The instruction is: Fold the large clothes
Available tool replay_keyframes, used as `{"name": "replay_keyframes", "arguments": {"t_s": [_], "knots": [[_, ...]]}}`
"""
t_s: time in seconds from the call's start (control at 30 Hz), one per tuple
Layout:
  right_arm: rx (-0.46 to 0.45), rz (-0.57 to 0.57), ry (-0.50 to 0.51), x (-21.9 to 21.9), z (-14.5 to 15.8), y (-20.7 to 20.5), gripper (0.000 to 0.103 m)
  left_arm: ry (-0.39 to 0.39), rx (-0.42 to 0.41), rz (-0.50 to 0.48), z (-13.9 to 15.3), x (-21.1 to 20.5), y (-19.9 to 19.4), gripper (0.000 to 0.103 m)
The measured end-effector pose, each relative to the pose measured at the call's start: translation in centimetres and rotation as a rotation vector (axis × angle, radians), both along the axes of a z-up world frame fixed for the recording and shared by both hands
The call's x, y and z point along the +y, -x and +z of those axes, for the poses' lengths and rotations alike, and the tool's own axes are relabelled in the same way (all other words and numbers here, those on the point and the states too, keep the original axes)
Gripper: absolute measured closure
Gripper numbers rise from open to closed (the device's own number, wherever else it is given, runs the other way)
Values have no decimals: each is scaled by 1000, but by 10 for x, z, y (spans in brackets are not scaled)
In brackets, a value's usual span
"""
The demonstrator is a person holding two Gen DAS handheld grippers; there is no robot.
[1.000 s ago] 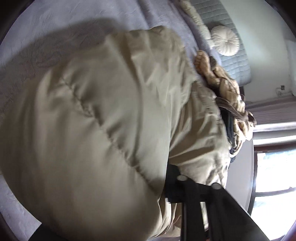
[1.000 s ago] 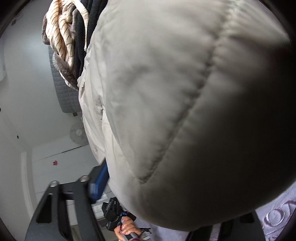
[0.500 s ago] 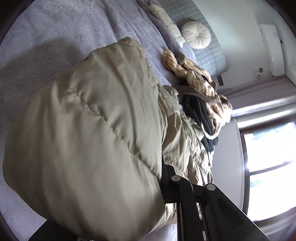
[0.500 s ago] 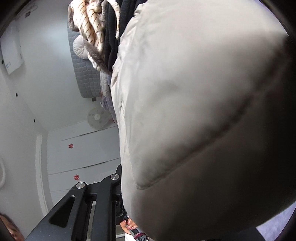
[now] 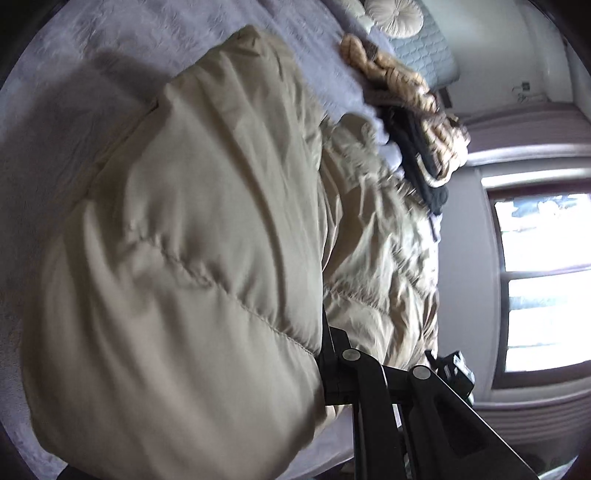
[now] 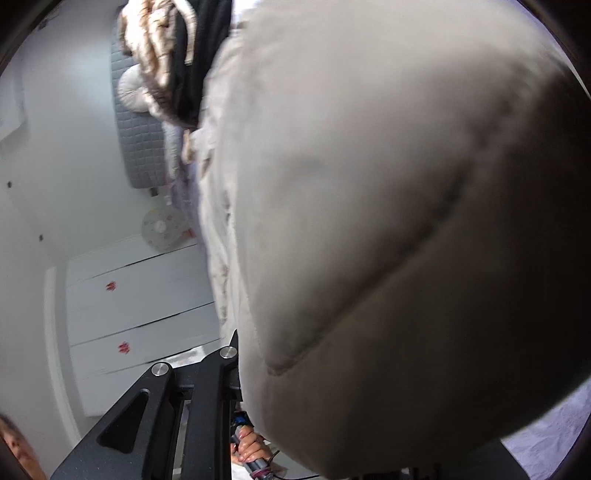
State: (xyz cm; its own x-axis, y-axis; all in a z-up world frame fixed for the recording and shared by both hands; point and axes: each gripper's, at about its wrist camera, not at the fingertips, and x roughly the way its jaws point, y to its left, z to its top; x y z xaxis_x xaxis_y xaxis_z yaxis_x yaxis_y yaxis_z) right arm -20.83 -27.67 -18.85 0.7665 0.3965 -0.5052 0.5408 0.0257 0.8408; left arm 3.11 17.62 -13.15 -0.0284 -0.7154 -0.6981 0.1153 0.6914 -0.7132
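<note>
A large beige quilted puffer jacket (image 5: 192, 258) fills the left wrist view, bulging over the lavender bed (image 5: 92, 48). My left gripper (image 5: 325, 354) is shut on the jacket's fabric; only its right finger (image 5: 351, 369) shows, the other is buried. In the right wrist view the same jacket (image 6: 388, 221) fills the frame close up. My right gripper (image 6: 251, 369) is shut on it; only the left finger (image 6: 207, 387) shows.
A tan striped garment (image 5: 406, 81) and a black garment (image 5: 417, 155) lie beyond the jacket. A round cushion (image 5: 395, 14) leans on the quilted headboard (image 5: 432, 55). A window (image 5: 543, 280) is at right. White drawers (image 6: 140, 306) and a hand (image 6: 251, 446) holding the other gripper show.
Both grippers have moved with the jacket; the left view swung so more of the jacket's lower body and the window show. The right view shifted toward the drawers. Grips are unchanged.
</note>
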Motion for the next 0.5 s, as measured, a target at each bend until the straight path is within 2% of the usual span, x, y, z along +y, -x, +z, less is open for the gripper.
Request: {"name": "replay_keyframes", "arguments": {"t_s": [0.07, 0.17, 0.23, 0.27, 0.4, 0.5], "knots": [[31, -20, 20, 4, -1, 3, 69, -33, 1, -32, -5, -1, 3, 86], [91, -40, 82, 14, 15, 9, 60, -49, -4, -76, -1, -2, 2, 84], [142, -36, 123, 25, 29, 16, 54, -77, -11, -102, 4, -3, 0, 79], [172, -29, 144, 30, 36, 20, 47, -91, -15, -111, 7, -4, -1, 78], [294, 54, 292, 54, 71, 29, 44, -161, -63, -182, 27, 3, 8, 77], [339, 160, 421, 48, 94, 21, 38, -220, -113, -232, 43, 8, 17, 77]]}}
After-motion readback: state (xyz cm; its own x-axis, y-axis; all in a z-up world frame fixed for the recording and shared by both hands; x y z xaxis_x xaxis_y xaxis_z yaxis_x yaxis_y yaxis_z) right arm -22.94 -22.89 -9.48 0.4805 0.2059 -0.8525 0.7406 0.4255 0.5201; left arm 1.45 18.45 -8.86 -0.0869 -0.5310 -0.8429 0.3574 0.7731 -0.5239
